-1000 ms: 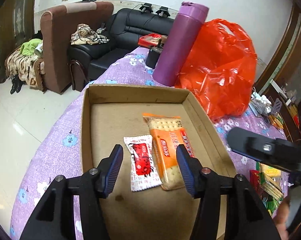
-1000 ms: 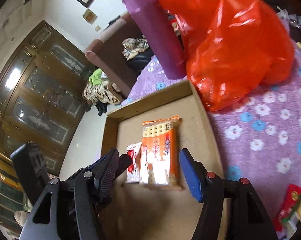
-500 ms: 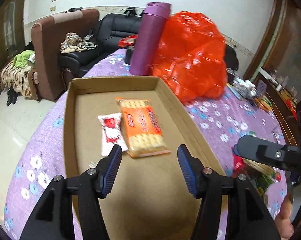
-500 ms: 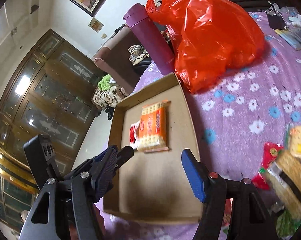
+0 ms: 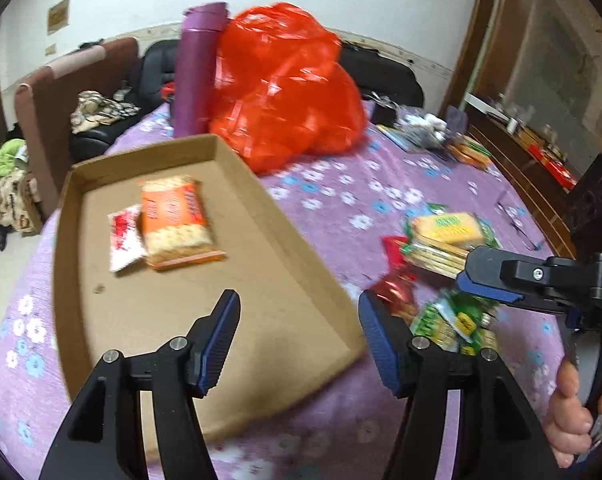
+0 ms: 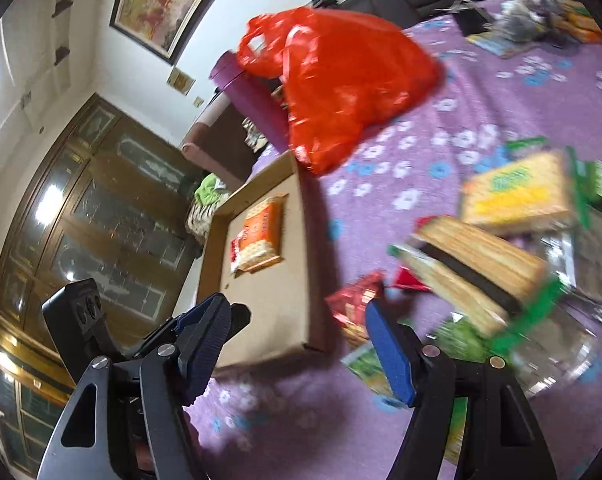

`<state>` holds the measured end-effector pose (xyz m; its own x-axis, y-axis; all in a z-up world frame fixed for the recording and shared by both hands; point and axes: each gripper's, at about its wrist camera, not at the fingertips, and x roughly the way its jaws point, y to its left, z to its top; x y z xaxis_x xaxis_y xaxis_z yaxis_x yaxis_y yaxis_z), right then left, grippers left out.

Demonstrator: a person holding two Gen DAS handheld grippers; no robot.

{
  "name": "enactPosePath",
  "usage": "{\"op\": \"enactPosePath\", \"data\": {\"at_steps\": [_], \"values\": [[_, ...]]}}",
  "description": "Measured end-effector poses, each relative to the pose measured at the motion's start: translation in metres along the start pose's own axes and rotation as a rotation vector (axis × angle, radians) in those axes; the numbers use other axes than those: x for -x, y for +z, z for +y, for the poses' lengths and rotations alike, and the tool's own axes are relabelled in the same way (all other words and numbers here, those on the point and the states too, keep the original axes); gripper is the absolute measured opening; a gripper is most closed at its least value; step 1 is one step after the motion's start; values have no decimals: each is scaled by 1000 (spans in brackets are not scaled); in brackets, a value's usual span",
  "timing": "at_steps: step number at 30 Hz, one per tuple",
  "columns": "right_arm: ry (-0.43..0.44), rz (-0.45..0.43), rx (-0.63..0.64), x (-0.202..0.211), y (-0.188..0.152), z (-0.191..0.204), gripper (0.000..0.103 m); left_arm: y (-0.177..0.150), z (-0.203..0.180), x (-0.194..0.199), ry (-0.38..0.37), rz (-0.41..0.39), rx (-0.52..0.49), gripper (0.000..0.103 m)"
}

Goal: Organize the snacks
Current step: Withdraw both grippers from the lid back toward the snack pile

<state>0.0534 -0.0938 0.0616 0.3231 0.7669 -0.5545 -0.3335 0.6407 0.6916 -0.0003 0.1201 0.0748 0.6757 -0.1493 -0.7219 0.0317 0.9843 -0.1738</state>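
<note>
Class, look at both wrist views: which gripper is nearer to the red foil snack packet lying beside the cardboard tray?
Right. The right gripper has the red foil packet at its fingertip; the left gripper hangs over the cardboard tray, beside it.

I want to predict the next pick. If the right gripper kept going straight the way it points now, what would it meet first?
Probably the red snack packet beside the cardboard tray's near corner; the right gripper is open and empty. Blur makes depth uncertain.

Two snack packets (image 5: 169, 224) lying side by side in the cardboard tray (image 5: 285, 240), loose snacks (image 5: 441, 240) piling right, bag (image 5: 285, 88) sitting behind.
</note>
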Motion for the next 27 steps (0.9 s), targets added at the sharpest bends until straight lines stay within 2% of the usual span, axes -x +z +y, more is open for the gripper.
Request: {"op": "enactPosePath", "data": {"at_steps": [5, 8, 13, 17, 20, 24, 27], "values": [[-28, -25, 16, 23, -10, -16, 75, -5, -18, -3, -39, 25, -36, 61], [-99, -70, 81, 44, -16, -19, 75, -11, -25, -3, -50, 32, -54, 61], [-120, -57, 140, 58, -31, -24, 75, -21, -37, -7, -66, 57, -86, 61], [-162, 7, 226, 49, -45, -20, 75, -23, -40, -10, -69, 64, -99, 61], [-228, 52, 274, 33, -47, -17, 75, -23, -40, -11, -75, 71, -94, 61], [-299, 61, 382, 22, -55, -12, 75, -26, -39, -9, -84, 75, -95, 61], [-388, 80, 468, 15, -63, -6, 75, -27, -40, -8, -83, 77, -101, 61]]}}
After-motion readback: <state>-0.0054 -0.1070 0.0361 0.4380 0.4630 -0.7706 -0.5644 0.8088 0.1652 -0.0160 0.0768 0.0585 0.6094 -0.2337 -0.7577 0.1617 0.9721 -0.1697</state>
